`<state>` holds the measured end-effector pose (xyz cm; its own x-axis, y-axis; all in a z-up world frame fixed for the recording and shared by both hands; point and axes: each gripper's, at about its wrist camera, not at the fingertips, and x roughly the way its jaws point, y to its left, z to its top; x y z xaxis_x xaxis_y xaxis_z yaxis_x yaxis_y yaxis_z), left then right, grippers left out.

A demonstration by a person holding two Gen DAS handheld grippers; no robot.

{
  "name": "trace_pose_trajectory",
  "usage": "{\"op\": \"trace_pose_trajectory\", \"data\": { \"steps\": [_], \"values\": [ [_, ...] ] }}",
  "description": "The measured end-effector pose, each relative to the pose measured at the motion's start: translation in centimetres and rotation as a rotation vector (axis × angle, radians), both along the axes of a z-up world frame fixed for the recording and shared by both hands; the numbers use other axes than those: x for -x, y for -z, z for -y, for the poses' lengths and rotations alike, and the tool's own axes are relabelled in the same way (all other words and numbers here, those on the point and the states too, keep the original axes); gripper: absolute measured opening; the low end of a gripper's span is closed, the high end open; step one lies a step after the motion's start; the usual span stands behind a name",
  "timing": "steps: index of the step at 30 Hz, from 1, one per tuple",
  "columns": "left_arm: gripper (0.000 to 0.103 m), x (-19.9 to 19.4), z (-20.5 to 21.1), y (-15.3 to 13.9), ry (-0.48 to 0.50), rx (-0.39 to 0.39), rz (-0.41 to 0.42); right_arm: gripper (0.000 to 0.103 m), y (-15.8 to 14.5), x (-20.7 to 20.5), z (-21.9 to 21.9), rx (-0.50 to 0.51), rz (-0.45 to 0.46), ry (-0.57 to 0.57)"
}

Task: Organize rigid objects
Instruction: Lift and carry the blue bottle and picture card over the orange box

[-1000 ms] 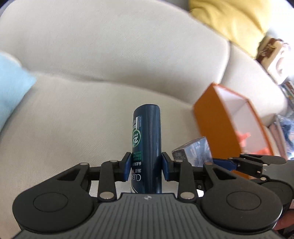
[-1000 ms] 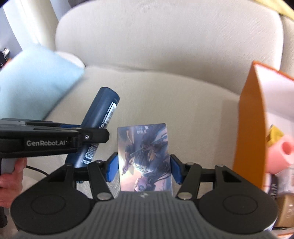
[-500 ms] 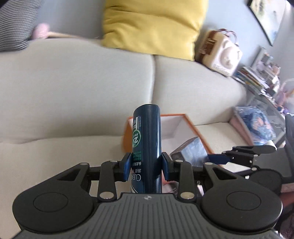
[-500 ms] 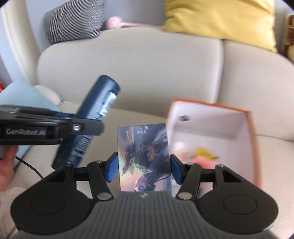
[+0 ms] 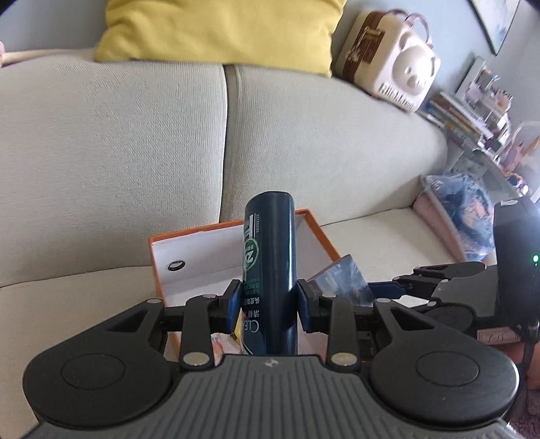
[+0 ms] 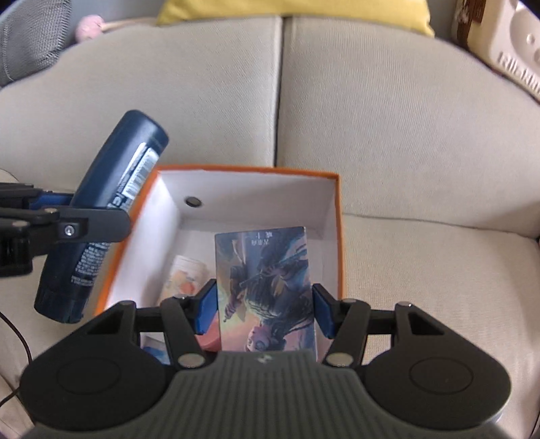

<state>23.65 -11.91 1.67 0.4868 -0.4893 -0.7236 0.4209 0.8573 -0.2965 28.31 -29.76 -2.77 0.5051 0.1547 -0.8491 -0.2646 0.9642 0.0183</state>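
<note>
My left gripper (image 5: 269, 305) is shut on a dark blue bottle (image 5: 270, 266) with a green label, which stands upright between the blue pads. My right gripper (image 6: 265, 309) is shut on a flat box printed with a fantasy figure (image 6: 266, 290). Both hang over an orange box (image 6: 236, 202) with white inner walls on the beige sofa seat. The right wrist view shows the bottle (image 6: 104, 212) tilted over the orange box's left wall, and several small items lie on the box floor. In the left wrist view the printed box (image 5: 341, 282) shows to the right of the bottle.
A yellow cushion (image 5: 216, 30) and a cream pig-shaped case (image 5: 388, 54) rest on top of the sofa back (image 5: 135, 152). A blue patterned package (image 5: 462, 216) lies at the sofa's right end, with bookshelves (image 5: 472, 111) behind. A grey cushion (image 6: 30, 37) sits at the far left.
Both grippers swept right along the sofa with their loads. The orange box went from the right edge of each view to right under the grippers. The blue cushion has left view.
</note>
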Motion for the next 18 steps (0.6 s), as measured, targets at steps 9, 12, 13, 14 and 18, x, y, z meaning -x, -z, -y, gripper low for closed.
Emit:
{"op": "trace_pose_trajectory", "data": {
  "steps": [9, 12, 13, 14, 18],
  "values": [
    [0.038, -2.4, 1.5, 3.3, 0.014, -0.047, -0.017, 0.06, 4.3, -4.0, -0.2, -0.025, -0.101, 0.051],
    [0.038, -2.8, 1.5, 4.0, 0.015, -0.045, -0.031, 0.06, 5.4, -4.6, -0.5, -0.011, -0.134, 0.069],
    [0.038, -2.9, 1.5, 4.1, 0.017, -0.046, -0.036, 0.06, 5.6, -4.5, -0.8, 0.01, -0.129, 0.066],
    [0.038, -3.0, 1.4, 4.4, 0.017, -0.045, -0.041, 0.06, 5.7, -4.4, -1.3, 0.036, -0.119, 0.055],
    [0.038, -3.0, 1.1, 4.8, 0.022, -0.027, -0.065, 0.06, 6.0, -4.2, -1.9, 0.038, -0.156, 0.058]
  ]
}}
